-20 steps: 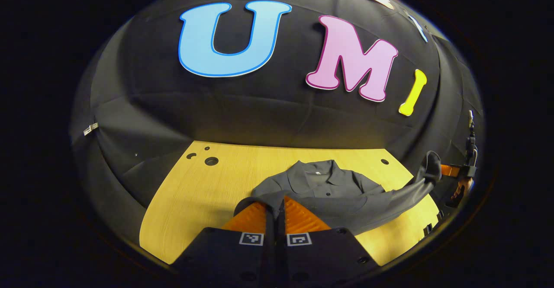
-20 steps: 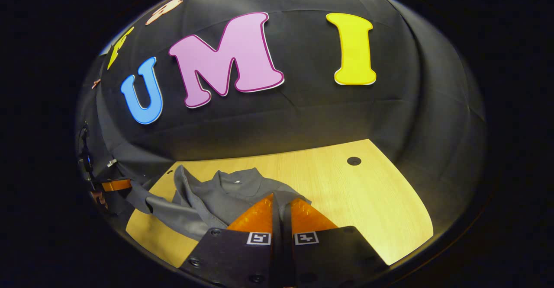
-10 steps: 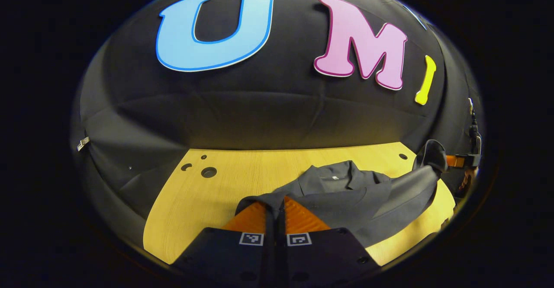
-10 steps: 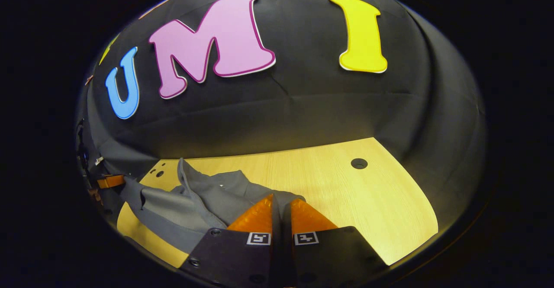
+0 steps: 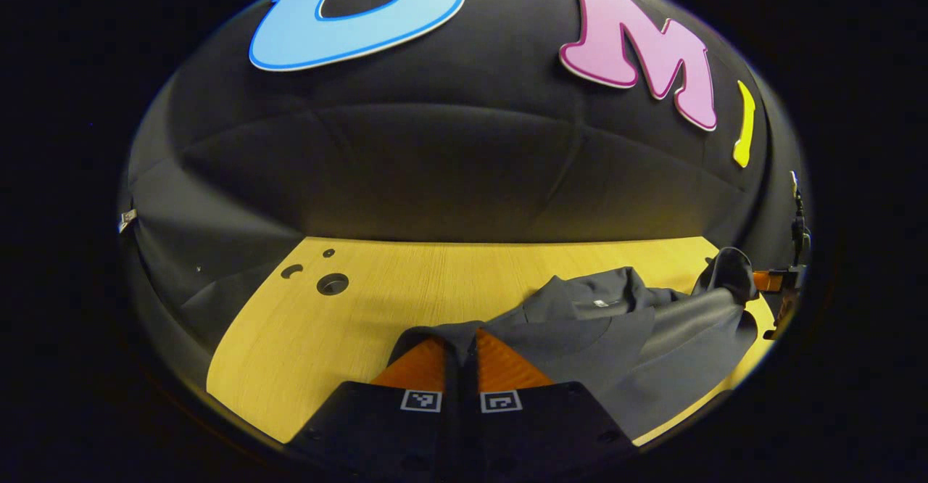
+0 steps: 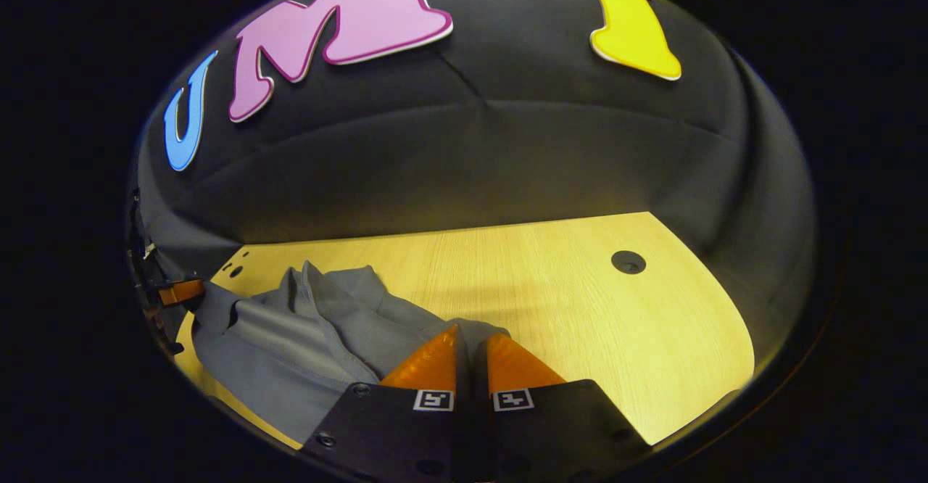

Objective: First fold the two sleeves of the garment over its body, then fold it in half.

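A dark grey collared garment lies bunched on the wooden table, its collar facing the back wall. My left gripper is shut on a fold of its cloth at the bottom of the left gripper view. In the right gripper view the garment spreads to the left, and my right gripper is shut on another fold of it. The cloth stretches between the two grippers. At the far right edge of the left gripper view, the right gripper holds raised fabric.
The table has a round hole at the back right and a few holes at the back left. Black cloth walls close the table in at the back and sides. Bare wood lies left of the left gripper and right of the right gripper.
Both views have tipped down and swung outward. The garment has slid sideways in each view and sunk lower toward the table. Both grippers stay shut on the cloth.
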Demonstrator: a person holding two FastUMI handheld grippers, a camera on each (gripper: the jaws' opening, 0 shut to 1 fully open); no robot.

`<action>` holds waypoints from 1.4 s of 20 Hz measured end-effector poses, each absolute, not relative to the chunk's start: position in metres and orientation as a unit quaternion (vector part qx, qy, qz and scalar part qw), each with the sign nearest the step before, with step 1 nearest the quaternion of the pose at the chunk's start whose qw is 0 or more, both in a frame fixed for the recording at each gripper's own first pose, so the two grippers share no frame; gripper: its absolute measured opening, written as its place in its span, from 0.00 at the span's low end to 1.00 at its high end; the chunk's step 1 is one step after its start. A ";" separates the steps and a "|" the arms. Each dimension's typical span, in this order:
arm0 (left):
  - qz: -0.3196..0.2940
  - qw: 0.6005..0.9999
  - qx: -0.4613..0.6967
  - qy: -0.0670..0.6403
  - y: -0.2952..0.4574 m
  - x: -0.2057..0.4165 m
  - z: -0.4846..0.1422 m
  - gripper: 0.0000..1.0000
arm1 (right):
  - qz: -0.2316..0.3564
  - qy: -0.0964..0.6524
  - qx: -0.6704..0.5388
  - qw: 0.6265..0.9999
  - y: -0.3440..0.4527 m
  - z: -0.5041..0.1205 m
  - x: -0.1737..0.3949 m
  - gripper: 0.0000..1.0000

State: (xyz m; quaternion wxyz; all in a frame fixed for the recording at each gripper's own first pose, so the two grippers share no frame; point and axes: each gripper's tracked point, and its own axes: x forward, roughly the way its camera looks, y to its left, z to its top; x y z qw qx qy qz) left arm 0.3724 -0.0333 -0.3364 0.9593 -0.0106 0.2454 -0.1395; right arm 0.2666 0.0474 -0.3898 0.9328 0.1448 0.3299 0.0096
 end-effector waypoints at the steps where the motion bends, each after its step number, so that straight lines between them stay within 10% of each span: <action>1: -0.139 0.958 -0.005 0.249 -0.035 0.378 -0.346 0.05 | 0.012 0.332 0.142 0.932 0.049 -0.397 0.272 0.05; 7: -0.132 0.953 0.009 0.272 -0.037 0.392 -0.387 0.05 | 0.015 0.356 0.115 0.927 0.058 -0.434 0.286 0.00; 13: -0.135 0.952 0.012 0.274 -0.039 0.390 -0.387 0.23 | -0.010 0.377 0.122 0.918 0.050 -0.441 0.280 0.25; 16: -0.140 0.954 0.010 0.266 -0.042 0.388 -0.376 0.57 | -0.012 0.370 0.125 0.921 0.047 -0.432 0.279 0.46; 17: -0.141 0.956 0.007 0.259 -0.042 0.387 -0.370 0.68 | -0.010 0.366 0.128 0.922 0.045 -0.422 0.278 0.80; 19: -0.144 0.959 -0.003 0.244 -0.043 0.382 -0.350 0.90 | -0.008 0.356 0.128 0.926 0.043 -0.405 0.274 0.70; 20: -0.147 0.960 -0.009 0.238 -0.044 0.378 -0.342 0.93 | -0.010 0.351 0.125 0.928 0.040 -0.396 0.272 0.83; 28: -0.158 0.970 -0.012 0.186 -0.037 0.320 -0.265 0.95 | 0.010 0.304 0.134 0.943 0.046 -0.314 0.231 0.87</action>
